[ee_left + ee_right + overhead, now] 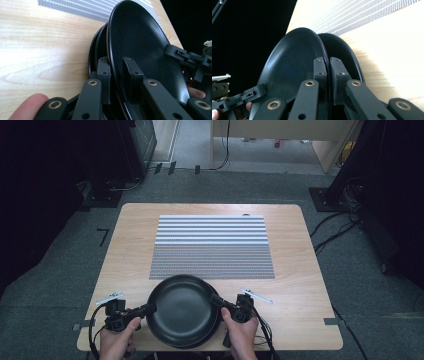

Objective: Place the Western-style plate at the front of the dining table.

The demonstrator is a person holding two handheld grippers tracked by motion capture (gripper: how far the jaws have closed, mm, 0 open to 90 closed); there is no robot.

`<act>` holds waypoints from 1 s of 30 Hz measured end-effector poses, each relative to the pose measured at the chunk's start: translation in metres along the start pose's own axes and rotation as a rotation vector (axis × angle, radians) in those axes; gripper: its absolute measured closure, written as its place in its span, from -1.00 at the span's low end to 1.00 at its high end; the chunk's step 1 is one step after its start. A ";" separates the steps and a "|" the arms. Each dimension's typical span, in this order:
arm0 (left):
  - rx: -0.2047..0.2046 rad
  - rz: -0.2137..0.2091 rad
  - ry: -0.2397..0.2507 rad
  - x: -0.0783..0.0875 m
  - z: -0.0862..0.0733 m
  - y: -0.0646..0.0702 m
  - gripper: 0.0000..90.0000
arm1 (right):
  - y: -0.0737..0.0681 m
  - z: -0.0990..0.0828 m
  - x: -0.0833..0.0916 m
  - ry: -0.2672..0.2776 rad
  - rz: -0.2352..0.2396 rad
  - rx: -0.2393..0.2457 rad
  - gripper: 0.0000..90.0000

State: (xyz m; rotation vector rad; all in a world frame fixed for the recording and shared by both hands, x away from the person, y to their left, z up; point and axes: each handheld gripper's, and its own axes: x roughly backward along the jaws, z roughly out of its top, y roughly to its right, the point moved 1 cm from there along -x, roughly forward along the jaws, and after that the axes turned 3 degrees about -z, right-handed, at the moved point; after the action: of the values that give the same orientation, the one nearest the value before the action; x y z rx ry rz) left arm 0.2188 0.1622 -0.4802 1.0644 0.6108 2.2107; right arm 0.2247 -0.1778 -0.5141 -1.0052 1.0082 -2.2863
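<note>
Both sets of fingers are clamped on the top black plate (183,310)'s rim, left gripper (148,309) and right gripper (218,301) opposite, near the bench (135,250)'s front edge, over another plate (93,53).

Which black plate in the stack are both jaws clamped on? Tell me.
The top plate: both grippers pinch its rim, left and right. The lower plates sit ungripped beneath it.

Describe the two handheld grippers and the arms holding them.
Both the left gripper and right gripper are matte black, with brass-ringed pivots on their linkages and screw holes in the jaws. Each carries a pale grey plate and trails a black cable. The forearms are bare, no sleeves.
</note>
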 end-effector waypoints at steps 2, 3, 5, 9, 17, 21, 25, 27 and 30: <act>-0.001 -0.007 0.003 -0.002 0.004 0.003 0.73 | 0.000 0.003 0.001 0.005 0.000 0.000 0.89; -0.004 -0.009 0.003 -0.003 0.006 0.004 0.73 | -0.001 0.006 0.003 0.009 -0.001 0.003 0.89; -0.010 -0.015 0.005 -0.006 0.013 0.007 0.73 | -0.002 0.012 0.005 0.014 -0.001 0.001 0.89; -0.037 -0.023 0.012 -0.014 0.032 0.015 0.73 | -0.002 0.027 0.007 0.035 0.002 -0.008 0.88; -0.052 -0.046 0.008 -0.034 0.063 0.024 0.74 | -0.003 0.055 0.010 0.081 -0.008 -0.003 0.88; -0.053 -0.054 -0.001 -0.048 0.078 0.026 0.75 | 0.002 0.073 0.008 0.091 -0.019 -0.002 0.88; -0.048 -0.060 -0.006 -0.064 0.093 0.028 0.76 | 0.010 0.096 0.003 0.096 -0.023 -0.009 0.88; -0.038 -0.073 -0.001 -0.071 0.099 0.027 0.76 | 0.012 0.099 0.002 0.098 -0.024 -0.011 0.88; -0.020 -0.078 -0.010 -0.086 0.110 0.026 0.77 | 0.019 0.114 -0.002 0.106 -0.032 -0.014 0.88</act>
State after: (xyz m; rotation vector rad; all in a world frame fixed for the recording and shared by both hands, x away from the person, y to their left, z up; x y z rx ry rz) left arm 0.3421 0.1003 -0.4468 1.0240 0.6135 2.1389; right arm 0.3145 -0.2389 -0.4758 -0.9207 1.0594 -2.3837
